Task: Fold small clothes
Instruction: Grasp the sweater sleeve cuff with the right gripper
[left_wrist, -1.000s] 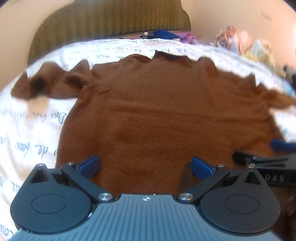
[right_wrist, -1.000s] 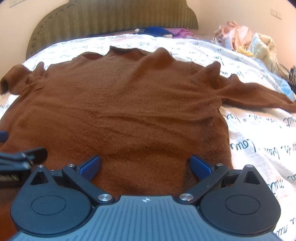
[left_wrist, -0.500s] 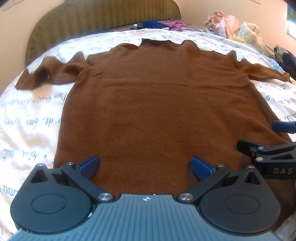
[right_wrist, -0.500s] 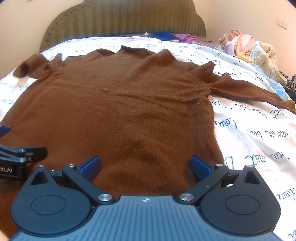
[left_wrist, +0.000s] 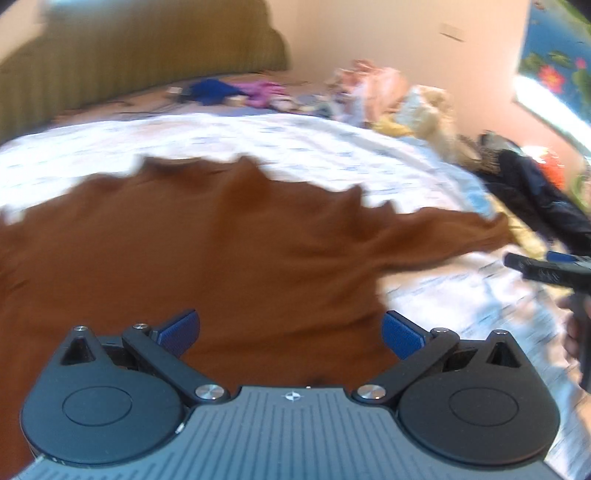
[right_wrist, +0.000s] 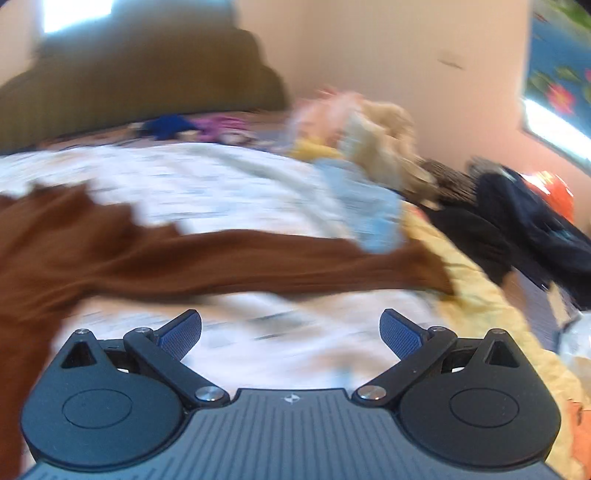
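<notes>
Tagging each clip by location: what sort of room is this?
Most likely a bedroom: a padded olive-green headboard, a white sheet printed with script, and a brown long-sleeved sweater spread across it.

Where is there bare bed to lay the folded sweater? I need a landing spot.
Bare printed sheet lies just ahead of the right gripper, below the brown sweater's outstretched sleeve. More sheet shows beyond its collar. The right edge is crowded by the clothes pile.
</notes>
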